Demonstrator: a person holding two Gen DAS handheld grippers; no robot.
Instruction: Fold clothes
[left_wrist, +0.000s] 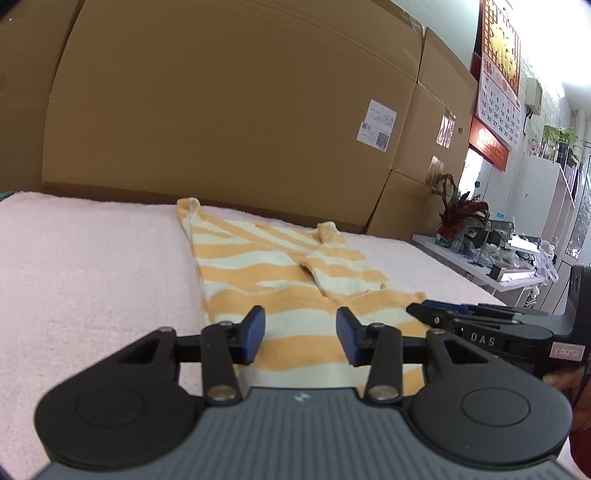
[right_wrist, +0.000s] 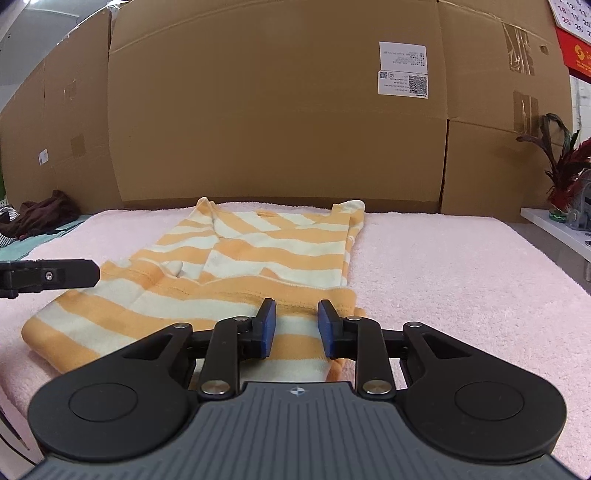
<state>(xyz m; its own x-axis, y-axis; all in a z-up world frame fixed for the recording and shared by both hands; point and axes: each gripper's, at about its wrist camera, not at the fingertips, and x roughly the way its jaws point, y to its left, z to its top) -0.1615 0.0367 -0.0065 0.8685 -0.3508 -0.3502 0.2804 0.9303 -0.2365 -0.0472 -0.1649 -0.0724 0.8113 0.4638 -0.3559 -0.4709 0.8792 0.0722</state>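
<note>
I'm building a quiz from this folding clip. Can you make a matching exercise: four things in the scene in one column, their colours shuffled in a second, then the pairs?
Things:
1. garment
2. towel under it
3. boxes behind
4. gripper pads

Colours:
A. blue
B. brown
C. orange and cream stripes
D. pale pink

Pairs: 1-C, 2-D, 3-B, 4-A
</note>
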